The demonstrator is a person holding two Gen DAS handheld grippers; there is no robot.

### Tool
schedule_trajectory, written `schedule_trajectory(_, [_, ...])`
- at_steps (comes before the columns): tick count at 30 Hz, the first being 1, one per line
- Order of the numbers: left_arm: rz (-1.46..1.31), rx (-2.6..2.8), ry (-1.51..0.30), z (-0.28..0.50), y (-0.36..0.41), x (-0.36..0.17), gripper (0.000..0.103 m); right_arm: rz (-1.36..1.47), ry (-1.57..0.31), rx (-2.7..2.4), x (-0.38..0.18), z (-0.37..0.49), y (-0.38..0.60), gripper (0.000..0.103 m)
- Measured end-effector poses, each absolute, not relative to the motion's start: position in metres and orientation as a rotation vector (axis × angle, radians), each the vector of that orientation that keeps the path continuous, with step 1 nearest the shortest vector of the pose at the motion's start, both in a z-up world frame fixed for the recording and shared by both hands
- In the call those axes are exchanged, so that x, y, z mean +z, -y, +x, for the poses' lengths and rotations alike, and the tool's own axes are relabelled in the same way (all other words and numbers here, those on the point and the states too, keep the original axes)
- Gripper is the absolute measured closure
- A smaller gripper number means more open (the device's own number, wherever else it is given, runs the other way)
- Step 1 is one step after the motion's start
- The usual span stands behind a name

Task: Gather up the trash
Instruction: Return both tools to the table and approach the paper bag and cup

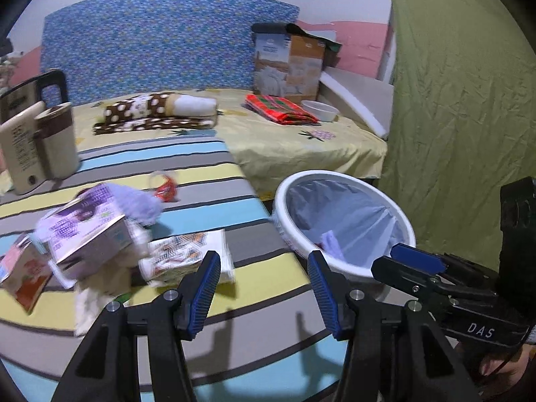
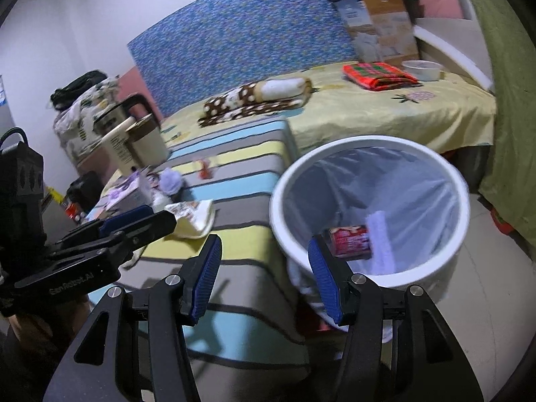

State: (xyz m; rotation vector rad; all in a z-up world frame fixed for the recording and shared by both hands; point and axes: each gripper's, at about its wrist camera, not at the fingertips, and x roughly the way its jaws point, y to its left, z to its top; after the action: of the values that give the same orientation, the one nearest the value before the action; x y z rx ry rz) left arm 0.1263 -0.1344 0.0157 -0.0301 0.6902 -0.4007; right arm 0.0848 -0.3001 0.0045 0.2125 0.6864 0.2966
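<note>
Trash: loose cartons and wrappers (image 1: 100, 234) on striped mattress (image 1: 268, 288), beside white lined bin (image 2: 278, 214) | left gripper (image 1: 264, 288), right gripper (image 2: 264, 274): both spread, empty | approach low; pinch 1 item.

A round white plastic trash bin (image 2: 368, 181) with a clear liner holds a red snack packet (image 2: 350, 239), beside a striped mattress (image 2: 234, 181) strewn with litter; the right gripper (image 2: 264, 276) gapes empty.
</note>
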Motion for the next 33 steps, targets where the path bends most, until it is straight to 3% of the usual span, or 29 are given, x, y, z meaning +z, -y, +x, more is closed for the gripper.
schedule_trajectory(21, [-0.072, -0.124, -0.698, 0.108, 0.035, -0.003, 0.049, 0.134, -0.731, 0.439, -0.003, 0.087, 0.242, 0.047])
schedule_trajectory(33, [-0.128, -0.092, -0.780, 0.131, 0.019, -0.032, 0.049, 0.063, -0.720, 0.479, -0.003, 0.108, 0.220, 0.047])
